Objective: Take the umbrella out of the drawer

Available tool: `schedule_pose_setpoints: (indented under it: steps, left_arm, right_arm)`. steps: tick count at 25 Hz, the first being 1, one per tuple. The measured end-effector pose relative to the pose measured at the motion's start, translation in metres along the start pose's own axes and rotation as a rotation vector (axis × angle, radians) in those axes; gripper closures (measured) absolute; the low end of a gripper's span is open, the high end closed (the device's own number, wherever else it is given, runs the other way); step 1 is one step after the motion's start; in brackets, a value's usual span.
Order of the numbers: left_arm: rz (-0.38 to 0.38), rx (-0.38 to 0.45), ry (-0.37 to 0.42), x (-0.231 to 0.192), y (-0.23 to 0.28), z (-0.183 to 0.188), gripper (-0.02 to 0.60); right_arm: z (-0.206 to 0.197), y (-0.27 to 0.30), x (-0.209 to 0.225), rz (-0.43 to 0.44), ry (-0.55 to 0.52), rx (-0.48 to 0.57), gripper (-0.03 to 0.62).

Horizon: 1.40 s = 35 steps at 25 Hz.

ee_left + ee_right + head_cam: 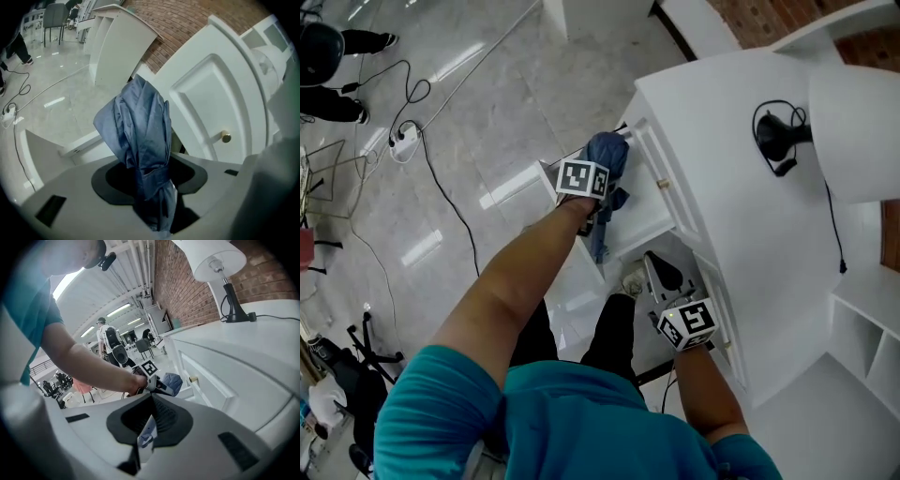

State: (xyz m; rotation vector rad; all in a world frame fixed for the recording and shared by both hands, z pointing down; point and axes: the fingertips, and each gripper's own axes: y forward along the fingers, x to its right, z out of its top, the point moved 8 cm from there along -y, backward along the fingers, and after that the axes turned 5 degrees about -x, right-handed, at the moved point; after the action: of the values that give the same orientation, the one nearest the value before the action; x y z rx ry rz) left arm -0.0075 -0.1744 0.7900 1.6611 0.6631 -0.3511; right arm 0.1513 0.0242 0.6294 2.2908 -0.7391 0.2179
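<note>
Between jaws of left hand-held gripper [151, 183]: umbrella [140, 126]; seemingly above drawer [643, 225]

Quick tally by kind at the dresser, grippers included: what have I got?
Umbrella: 1
Lamp: 1
Dresser: 1
Grippers: 2, left gripper and right gripper
Total: 5

Bright, sharp; fisheye edges w/ vignetting
</note>
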Motion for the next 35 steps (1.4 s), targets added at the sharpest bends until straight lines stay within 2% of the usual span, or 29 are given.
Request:
schedule_pose_setpoints:
  steps: [13, 21, 26, 35]
  left_arm:
    - [-0.125, 0.091, -0.013, 0.047, -0.137, 0.022, 0.353]
    - [-0.202, 0.194, 0.072, 0.091, -0.233, 0.052, 0.351]
    - [-0.217, 0.271, 0.180, 0.114, -0.295, 0.069, 0.353]
    - [-0.258, 0.478, 0.348, 0.163, -0.403, 0.074, 0.353]
  right_arm:
    - [0.110, -0.044, -0.006, -0.052, -0.051, 0.061, 0.572]
    - [0.179, -0.075, -0.013, -0.047, -0.085, 0.118, 0.571]
    - [0.220, -0.099, -0.016, -0.035, -0.094, 0.170, 0.571]
    - [0.286, -0.153, -0.027, -0.022, -0.189, 0.246, 0.571]
